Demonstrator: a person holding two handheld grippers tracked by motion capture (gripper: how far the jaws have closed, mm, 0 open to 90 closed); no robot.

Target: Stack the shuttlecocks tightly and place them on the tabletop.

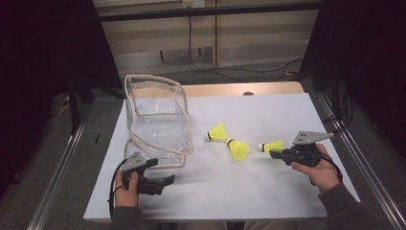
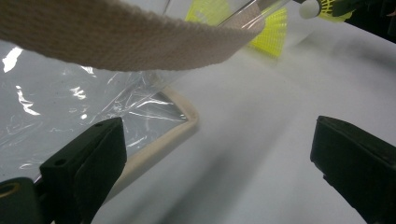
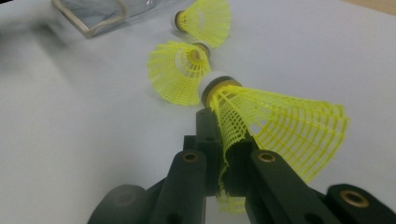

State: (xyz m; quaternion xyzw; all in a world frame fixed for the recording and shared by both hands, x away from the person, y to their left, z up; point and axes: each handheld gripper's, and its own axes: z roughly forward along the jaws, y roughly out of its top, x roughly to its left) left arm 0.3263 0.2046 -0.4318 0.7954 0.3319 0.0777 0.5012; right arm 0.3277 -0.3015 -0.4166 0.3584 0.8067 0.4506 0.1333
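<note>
Three yellow shuttlecocks are on or near the white table top (image 1: 268,110). One shuttlecock (image 1: 218,133) and a second (image 1: 238,149) lie side by side in the middle. My right gripper (image 1: 275,153) is shut on the mesh skirt of the third shuttlecock (image 1: 272,145), whose cork points left. In the right gripper view the skirt (image 3: 280,126) is pinched between the jaws of my right gripper (image 3: 224,135). A clear bag (image 1: 155,115) with beige trim stands at the left. My left gripper (image 1: 168,180) rests open just in front of the bag, holding nothing; its jaws stand wide apart.
The bag's beige strap (image 2: 116,37) hangs across the top of the left gripper view, with the bag's trimmed bottom edge (image 2: 173,135) close to the left jaw. A wooden strip (image 1: 239,89) edges the table's far side. Metal rails run along both sides.
</note>
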